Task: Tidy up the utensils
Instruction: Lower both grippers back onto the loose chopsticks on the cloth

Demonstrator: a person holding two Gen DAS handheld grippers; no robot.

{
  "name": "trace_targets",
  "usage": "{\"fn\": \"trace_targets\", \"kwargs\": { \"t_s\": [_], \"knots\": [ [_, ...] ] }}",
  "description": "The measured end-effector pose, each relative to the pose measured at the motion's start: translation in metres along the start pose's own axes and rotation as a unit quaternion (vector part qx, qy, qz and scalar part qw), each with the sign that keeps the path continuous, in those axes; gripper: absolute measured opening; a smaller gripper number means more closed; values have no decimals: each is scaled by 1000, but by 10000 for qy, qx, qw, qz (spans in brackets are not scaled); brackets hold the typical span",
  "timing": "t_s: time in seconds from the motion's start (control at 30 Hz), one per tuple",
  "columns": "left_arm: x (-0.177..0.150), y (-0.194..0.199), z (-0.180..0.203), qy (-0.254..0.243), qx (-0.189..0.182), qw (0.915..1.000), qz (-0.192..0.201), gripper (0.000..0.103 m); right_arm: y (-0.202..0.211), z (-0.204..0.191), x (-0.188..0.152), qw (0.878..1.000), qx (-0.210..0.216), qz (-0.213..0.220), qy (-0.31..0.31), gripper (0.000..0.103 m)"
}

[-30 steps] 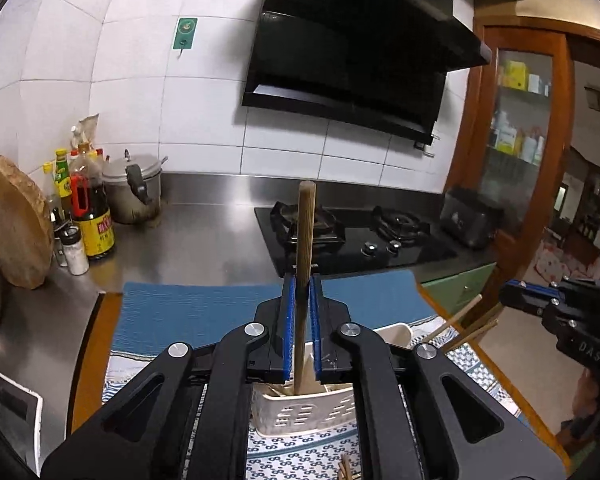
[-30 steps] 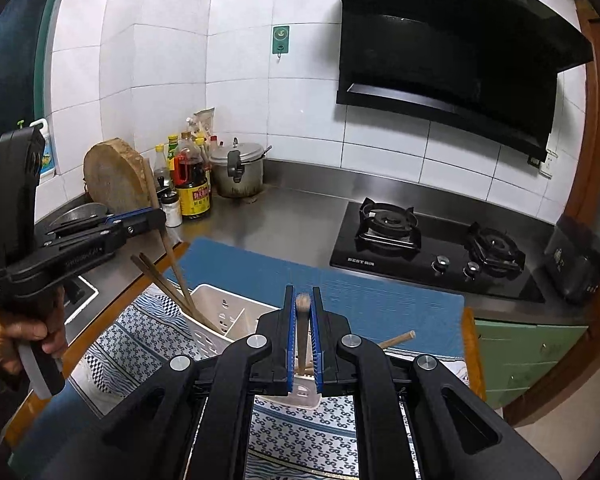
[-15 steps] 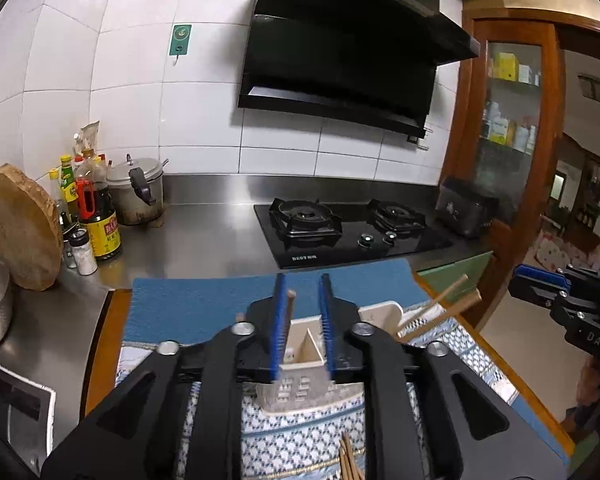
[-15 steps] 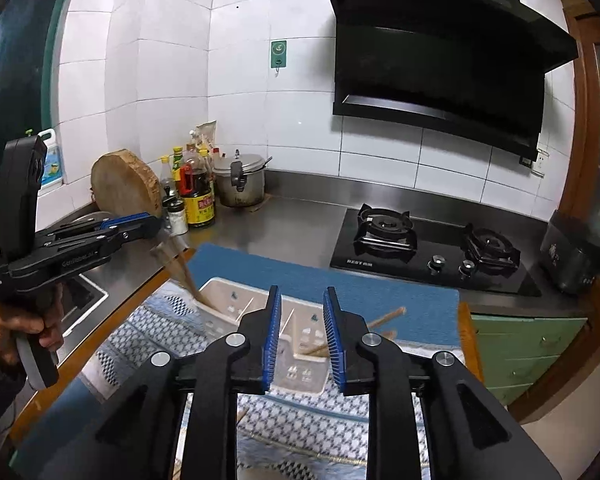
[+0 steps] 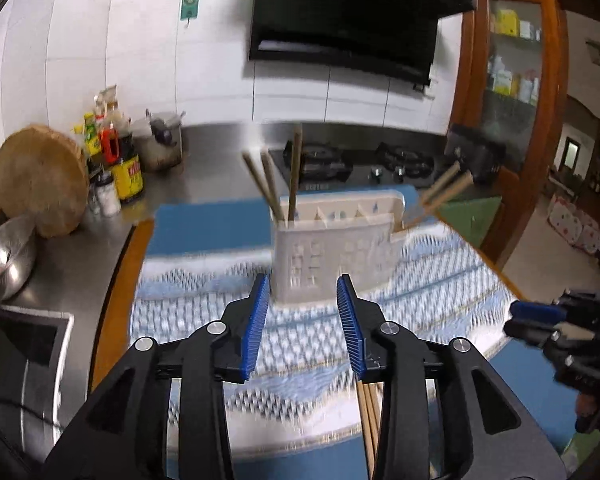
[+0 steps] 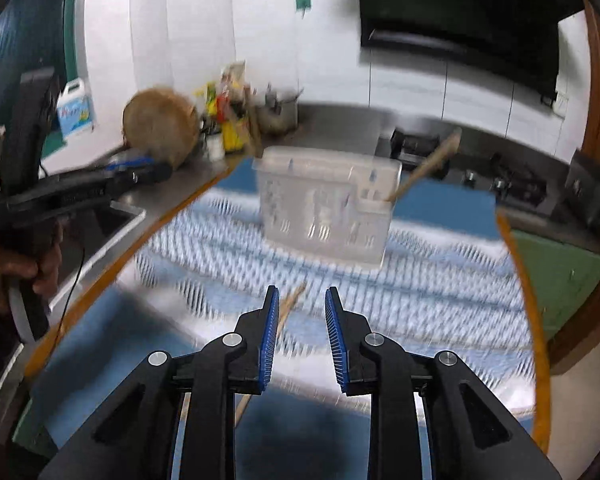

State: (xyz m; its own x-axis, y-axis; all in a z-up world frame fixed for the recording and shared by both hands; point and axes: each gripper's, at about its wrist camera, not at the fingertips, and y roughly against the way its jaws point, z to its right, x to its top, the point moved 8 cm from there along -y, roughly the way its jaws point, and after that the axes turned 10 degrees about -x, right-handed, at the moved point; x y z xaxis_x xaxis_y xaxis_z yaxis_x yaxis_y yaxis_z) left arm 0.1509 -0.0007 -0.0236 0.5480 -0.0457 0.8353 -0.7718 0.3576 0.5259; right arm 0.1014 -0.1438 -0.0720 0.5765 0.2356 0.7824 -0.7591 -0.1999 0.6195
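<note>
- Left wrist view: your left gripper (image 5: 302, 322) is wide open, its blue pads (image 5: 255, 322) well apart with nothing between them.
- Just ahead of the pads stands the white caddy (image 5: 334, 254), upright on the patterned cloth (image 5: 440, 304).
- Three chopsticks (image 5: 293, 176) stick up from the caddy's left compartment: two lean left, one is nearly upright.
- Two more chopsticks (image 5: 444, 188) lean out to the right from the caddy's far right end.
- A few loose chopsticks (image 5: 367, 416) lie on the cloth, partly hidden under your right finger.
- Your right gripper (image 5: 540, 320) shows at the right edge, near the cloth's corner; from here you cannot tell how far it is open.
- On the counter at left are a round wooden board (image 5: 40, 188), bottles (image 5: 126, 160), a steel bowl (image 5: 4, 256) and a pot (image 5: 160, 144); the stove (image 5: 356, 164) lies behind the caddy.
- Right wrist view, quite blurred: your right gripper (image 6: 302, 334) is open, its pads (image 6: 269, 336) apart and holding nothing.
- One loose chopstick (image 6: 288, 312) lies on the cloth (image 6: 440, 292), running under the left finger.
- The caddy (image 6: 326, 208) stands ahead on the cloth, apart from the pads; one chopstick (image 6: 428, 168) leans right out of its right end, and another (image 6: 254, 128) rises at its left end.
- Your left gripper (image 6: 140, 172), held in your hand (image 6: 24, 268), points toward the caddy from the left; its opening cannot be judged in this view.
</note>
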Motion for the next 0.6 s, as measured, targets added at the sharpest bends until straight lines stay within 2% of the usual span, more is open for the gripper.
{"fn": "trace_targets", "kwargs": {
  "t_s": [0.1, 0.33, 0.6],
  "knots": [
    [-25, -1, 2, -10, 25, 9998, -220, 38, -9, -16, -35, 9992, 150, -369, 19, 24],
    [-75, -4, 9, 203, -39, 9976, -655, 39, -27, -45, -90, 9939, 461, -999, -1, 22],
    [-127, -11, 14, 364, -138, 9923, -1174, 40, -46, -71, -120, 9876, 634, -1437, 26, 18]
  ]
}}
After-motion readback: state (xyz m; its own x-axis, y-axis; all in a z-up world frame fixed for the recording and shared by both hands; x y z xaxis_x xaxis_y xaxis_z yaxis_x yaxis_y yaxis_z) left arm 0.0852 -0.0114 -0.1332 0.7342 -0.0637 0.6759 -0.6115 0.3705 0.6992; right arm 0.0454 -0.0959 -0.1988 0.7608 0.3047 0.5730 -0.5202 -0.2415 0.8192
